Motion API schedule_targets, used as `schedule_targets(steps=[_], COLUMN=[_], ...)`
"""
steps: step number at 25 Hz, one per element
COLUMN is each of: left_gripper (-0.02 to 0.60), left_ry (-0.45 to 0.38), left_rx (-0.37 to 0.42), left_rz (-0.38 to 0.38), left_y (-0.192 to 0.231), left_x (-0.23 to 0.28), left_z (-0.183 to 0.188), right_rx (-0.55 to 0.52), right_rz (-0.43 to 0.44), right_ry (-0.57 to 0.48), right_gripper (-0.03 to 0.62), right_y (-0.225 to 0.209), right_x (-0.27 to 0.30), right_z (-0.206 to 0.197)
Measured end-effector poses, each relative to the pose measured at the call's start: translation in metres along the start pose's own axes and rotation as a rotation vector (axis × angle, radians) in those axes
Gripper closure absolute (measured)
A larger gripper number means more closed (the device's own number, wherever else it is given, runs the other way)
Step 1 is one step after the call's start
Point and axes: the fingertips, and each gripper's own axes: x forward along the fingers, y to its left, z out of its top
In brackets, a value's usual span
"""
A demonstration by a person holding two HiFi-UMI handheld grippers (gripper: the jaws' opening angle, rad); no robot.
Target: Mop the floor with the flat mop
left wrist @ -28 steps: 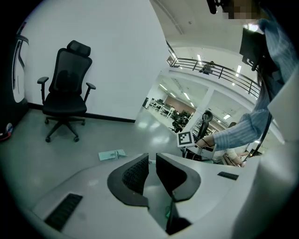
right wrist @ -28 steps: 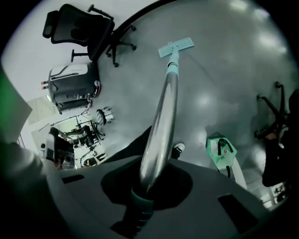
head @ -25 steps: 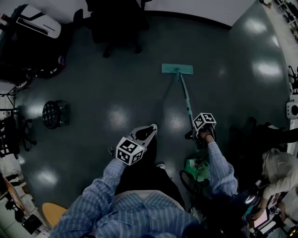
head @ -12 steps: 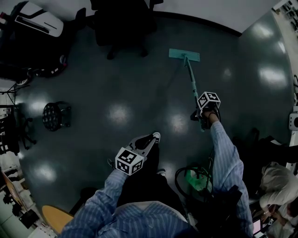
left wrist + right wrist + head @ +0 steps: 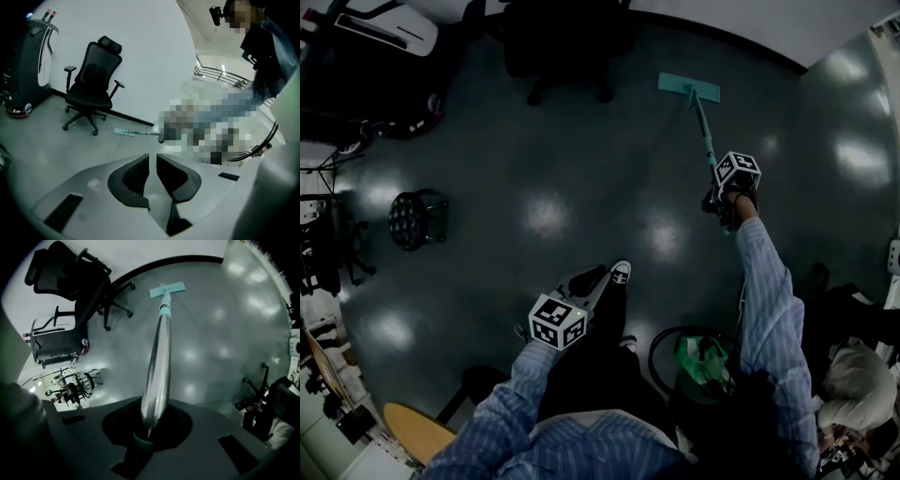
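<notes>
Since one second ago, my right arm has stretched out and the flat mop head (image 5: 689,89) has slid away from me. It now lies flat on the floor (image 5: 534,187) just right of the office chair (image 5: 567,42), about level with the chair's wheeled base. My right gripper (image 5: 722,202) is clamped round the mop handle (image 5: 705,141), which runs straight out between its jaws to the head. My left gripper (image 5: 615,275) hangs idle on my side of the chair, well apart from the mop, its jaws drawn nearly together on nothing.

I judge this to be the far end of a push stroke. To do it well, I should:
- keep the pad pressed flat, without tipping an edge;
- draw back in a lane overlapping the last;
- steer clear of the chair's castors.

A one-gripper hold may let the handle twist, so adding the left gripper would steady it.
</notes>
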Motion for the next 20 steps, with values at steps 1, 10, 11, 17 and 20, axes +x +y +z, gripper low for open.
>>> schedule_targets(steps=[1,10,11,17,20], left_gripper=[0.529,0.529,0.529,0.529,0.529], left_ry=[0.000,0.009,0.007,-0.007,-0.011], left_rx=[-0.002,0.016,0.022,0.046,0.054], left_rz=[0.004,-0.021,-0.024,-0.028,-0.031], left_y=[0.001,-0.022,-0.026,-0.046,-0.058], left_x=[-0.001,-0.011,-0.014,-0.035,-0.048], left_z=[-0.001,-0.017,-0.019,-0.029,-0.042], right_rx=[0.010,0.048,0.044,0.045,0.057], right_rz=[-0.014,0.053,0.056,0.139,0.185], right_ry=[-0.010,-0.031,-0.028,-0.021,-0.019], right_gripper=[0.559,0.576,0.576,0.576,0.576], right_y=[-0.003,-0.012,-0.014,-0.015,-0.014], right_x=[-0.002,0.007,0.011,0.040,0.058], right_z=[0.003,-0.041,-0.052,-0.138,-0.188])
